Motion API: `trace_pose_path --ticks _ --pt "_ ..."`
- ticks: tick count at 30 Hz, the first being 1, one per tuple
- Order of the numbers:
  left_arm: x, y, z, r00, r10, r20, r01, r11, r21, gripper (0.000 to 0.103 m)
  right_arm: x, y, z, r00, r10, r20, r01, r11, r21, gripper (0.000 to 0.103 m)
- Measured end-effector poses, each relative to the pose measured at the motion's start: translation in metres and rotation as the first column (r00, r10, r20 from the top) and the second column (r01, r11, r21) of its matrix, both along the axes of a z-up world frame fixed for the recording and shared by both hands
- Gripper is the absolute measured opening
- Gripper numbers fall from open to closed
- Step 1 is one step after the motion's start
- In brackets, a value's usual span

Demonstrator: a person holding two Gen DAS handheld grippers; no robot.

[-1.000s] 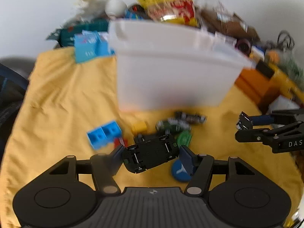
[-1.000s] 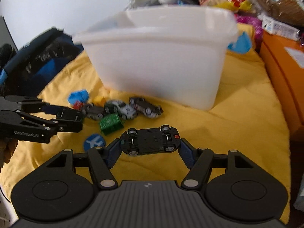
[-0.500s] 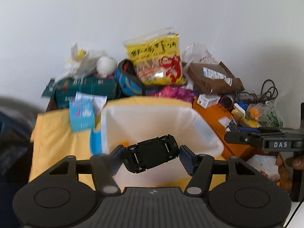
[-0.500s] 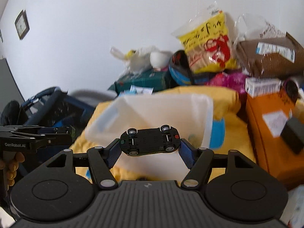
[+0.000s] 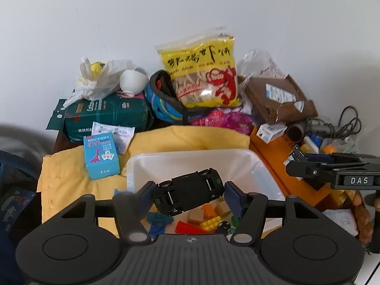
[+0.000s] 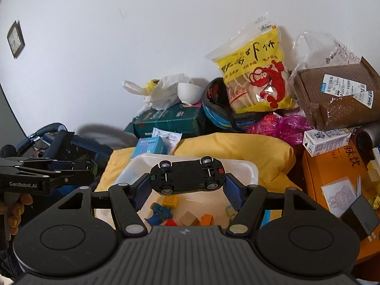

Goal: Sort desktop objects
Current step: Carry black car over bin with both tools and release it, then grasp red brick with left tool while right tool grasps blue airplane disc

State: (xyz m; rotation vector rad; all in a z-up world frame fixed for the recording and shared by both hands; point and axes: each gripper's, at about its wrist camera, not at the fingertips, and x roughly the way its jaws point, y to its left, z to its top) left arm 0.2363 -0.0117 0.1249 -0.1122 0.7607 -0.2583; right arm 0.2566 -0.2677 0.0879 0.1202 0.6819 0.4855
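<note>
My left gripper is shut on a black toy car, held upside down and tilted, above the open white bin. My right gripper is shut on another black toy car, also underside up, above the same white bin. The bin holds building bricks, wooden blocks and a blue figure. The right gripper shows at the right of the left wrist view; the left gripper shows at the left of the right wrist view.
The bin stands on a yellow cloth. A blue card box stands left of it. Behind are a green package, a yellow snack bag, a brown parcel and an orange box at right.
Both grippers have risen from the cloth, each with its car, and now hover over the bin's opening. The loose toys on the cloth have dropped out of view.
</note>
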Motion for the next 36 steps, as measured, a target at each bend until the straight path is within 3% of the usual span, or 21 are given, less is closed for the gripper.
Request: trace_pose_path --ticks 10,16,17,23,30,36 --pt "0.024 -0.003 -0.013 0.997 -0.007 -0.079 0.01 0.999 0.037 0.066 0.036 0.006 -0.021 0.987 0.01 -0.16 -0.02 0.998 -0.064 0.069" --pt "0.033 -0.008 -0.014 0.997 0.031 -0.068 -0.027 0.998 0.058 0.067 0.043 0.013 -0.026 0.986 0.002 -0.167 -0.016 0.996 -0.086 0.071" --pt "0.033 -0.008 -0.015 0.997 0.036 -0.065 -0.032 0.998 0.062 0.067 0.044 0.015 -0.026 0.987 0.003 -0.16 -0.019 0.995 -0.094 0.075" --pt "0.028 -0.011 -0.019 0.999 -0.002 -0.05 0.007 0.995 0.103 0.069 0.043 0.018 -0.028 0.99 0.001 -0.14 -0.013 0.996 -0.087 0.078" --pt "-0.021 0.004 -0.04 1.0 -0.026 0.01 0.025 0.997 0.078 0.07 0.018 0.015 -0.034 0.992 0.019 -0.126 -0.025 0.999 -0.046 0.078" --pt "-0.089 0.022 -0.098 0.999 0.033 0.007 -0.034 0.997 0.069 0.07 -0.045 0.023 -0.06 0.995 0.096 -0.039 -0.099 0.993 -0.062 0.078"
